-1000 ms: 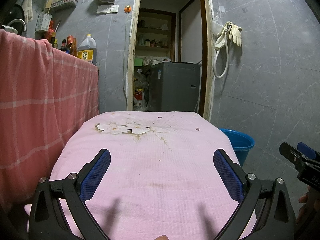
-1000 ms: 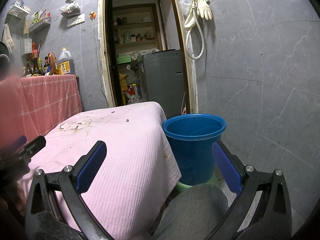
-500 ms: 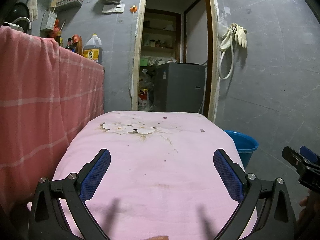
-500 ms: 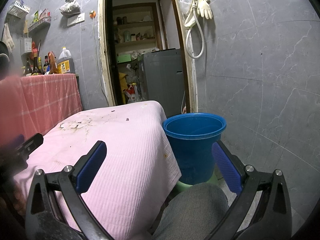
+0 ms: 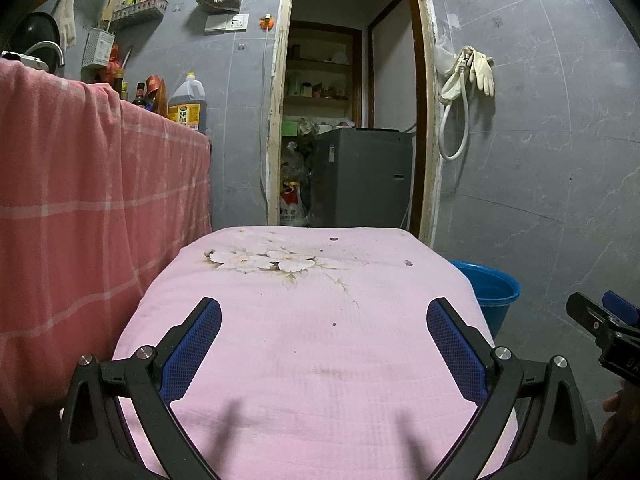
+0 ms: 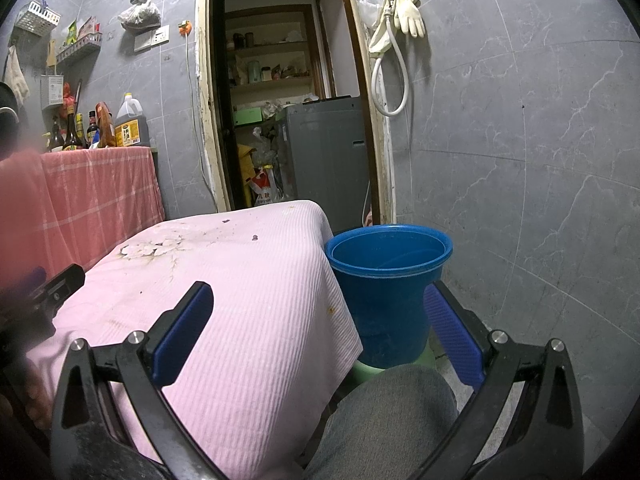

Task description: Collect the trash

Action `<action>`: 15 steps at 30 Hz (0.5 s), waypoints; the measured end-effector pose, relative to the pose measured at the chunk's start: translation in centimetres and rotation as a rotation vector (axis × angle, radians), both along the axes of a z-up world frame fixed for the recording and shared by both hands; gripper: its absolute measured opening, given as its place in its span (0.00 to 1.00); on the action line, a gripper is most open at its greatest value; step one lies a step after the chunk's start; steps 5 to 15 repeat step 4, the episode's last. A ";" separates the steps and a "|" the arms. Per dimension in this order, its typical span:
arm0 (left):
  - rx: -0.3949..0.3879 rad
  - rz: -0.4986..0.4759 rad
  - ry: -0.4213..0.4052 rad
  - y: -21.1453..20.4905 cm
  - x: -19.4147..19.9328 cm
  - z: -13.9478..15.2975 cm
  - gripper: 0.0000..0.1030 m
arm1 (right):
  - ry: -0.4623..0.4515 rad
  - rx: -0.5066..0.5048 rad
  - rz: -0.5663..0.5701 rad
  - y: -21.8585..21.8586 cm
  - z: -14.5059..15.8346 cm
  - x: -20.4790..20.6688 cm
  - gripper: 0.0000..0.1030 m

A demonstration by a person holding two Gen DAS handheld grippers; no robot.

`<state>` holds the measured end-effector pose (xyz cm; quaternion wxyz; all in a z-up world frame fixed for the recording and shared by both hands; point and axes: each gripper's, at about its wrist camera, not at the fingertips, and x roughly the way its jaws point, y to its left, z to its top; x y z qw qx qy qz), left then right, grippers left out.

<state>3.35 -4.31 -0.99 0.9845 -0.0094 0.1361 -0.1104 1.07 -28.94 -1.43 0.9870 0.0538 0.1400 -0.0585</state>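
Both tools, the left tool (image 5: 324, 342) and the right tool (image 6: 318, 320), are wide and empty above the pink tabletop (image 5: 312, 344). I think the search step begins; next is reaching the small crumbs (image 5: 408, 263) near the blue bucket (image 6: 386, 280).

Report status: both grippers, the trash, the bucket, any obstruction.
Left gripper open, empty, over pink cloth. Right gripper open, empty. Small dark scraps at cloth's far end. Blue bucket beside table, path clear.

Blue bucket (image 5: 494, 296) half hidden behind pink cloth (image 5: 312, 340).
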 end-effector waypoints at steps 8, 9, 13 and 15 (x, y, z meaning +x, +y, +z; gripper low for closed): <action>0.000 0.000 0.000 0.0 0.0 0.0 0.98 | 0.000 0.000 -0.001 0.0 0.0 0.0 1.00; 0.000 0.000 0.000 0.0 0.0 0.0 0.98 | 0.000 0.000 -0.001 0.0 0.0 0.0 1.00; 0.000 0.000 0.000 0.0 0.0 0.0 0.98 | 0.000 0.000 -0.001 0.0 0.0 0.0 1.00; 0.000 0.000 0.000 0.0 0.0 0.0 0.98 | 0.000 0.000 -0.001 0.0 0.0 0.0 1.00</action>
